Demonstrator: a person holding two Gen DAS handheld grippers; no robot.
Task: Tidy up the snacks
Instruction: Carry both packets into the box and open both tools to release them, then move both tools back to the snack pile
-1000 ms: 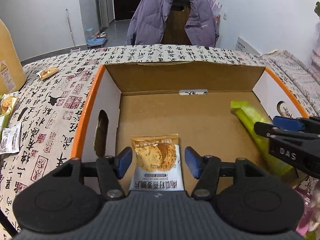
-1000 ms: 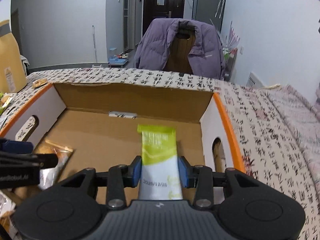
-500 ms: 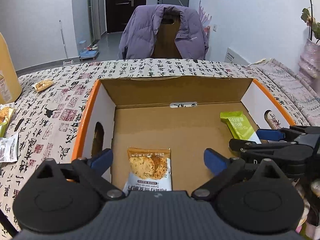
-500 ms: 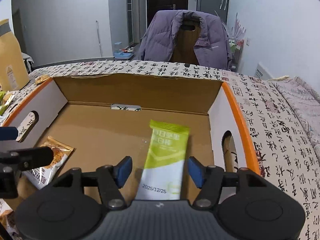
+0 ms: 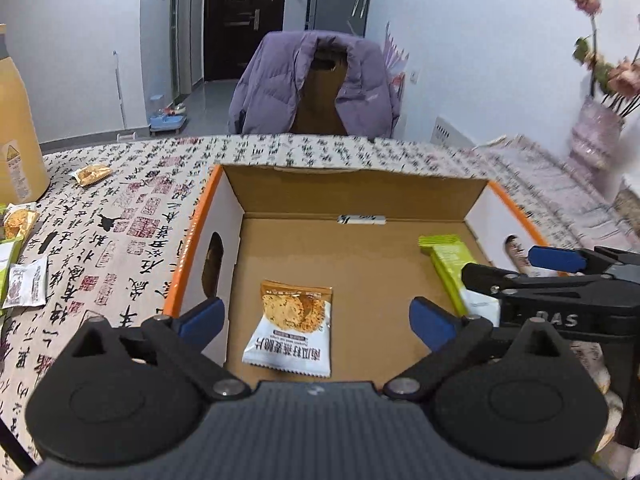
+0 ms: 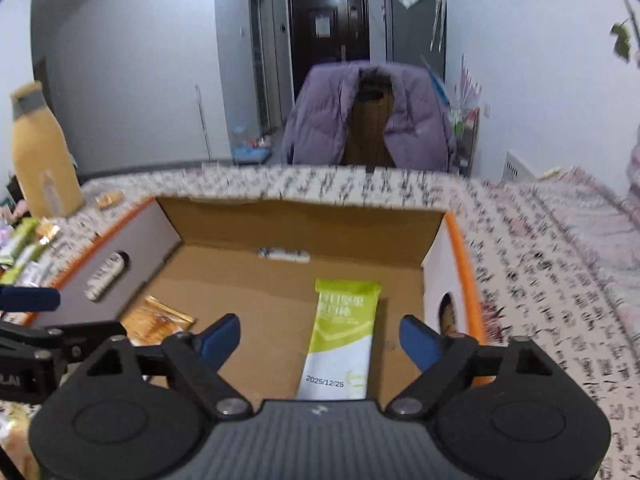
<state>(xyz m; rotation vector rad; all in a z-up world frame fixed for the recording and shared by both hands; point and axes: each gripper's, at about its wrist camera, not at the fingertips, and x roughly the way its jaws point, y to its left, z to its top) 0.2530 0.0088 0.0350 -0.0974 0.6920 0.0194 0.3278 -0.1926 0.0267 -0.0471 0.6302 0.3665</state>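
**Two packets down in the box, both tools letting go**

Two snacks lie flat on the cardboard floor of the open box (image 5: 224, 200), which sits on my desk (image 5: 120, 208) with its patterned cloth. My left tool (image 5: 316, 320) hangs over the near edge of the box, its blue fingers spread wide and opening, pressing on nothing; the biscuit packet (image 5: 292, 328) lies loose on the box floor below the gap, toward the box's left wall. My right tool (image 6: 320, 338) is likewise spreading its jaws, and the green bar (image 6: 340, 336) lies on the floor between the fingers without either touching it, close to the right wall with its oval handle hole. In the left view the right tool shows side-on at the box's right edge, above the bar.

Out on the desk's left edge, several more packets (image 5: 24, 284) wait beside a tall yellow bottle (image 6: 40, 160). One small biscuit packet (image 5: 90, 174) lies alone toward the far left corner. Beyond the far edge stands a chair draped with a purple jacket (image 5: 312, 84).
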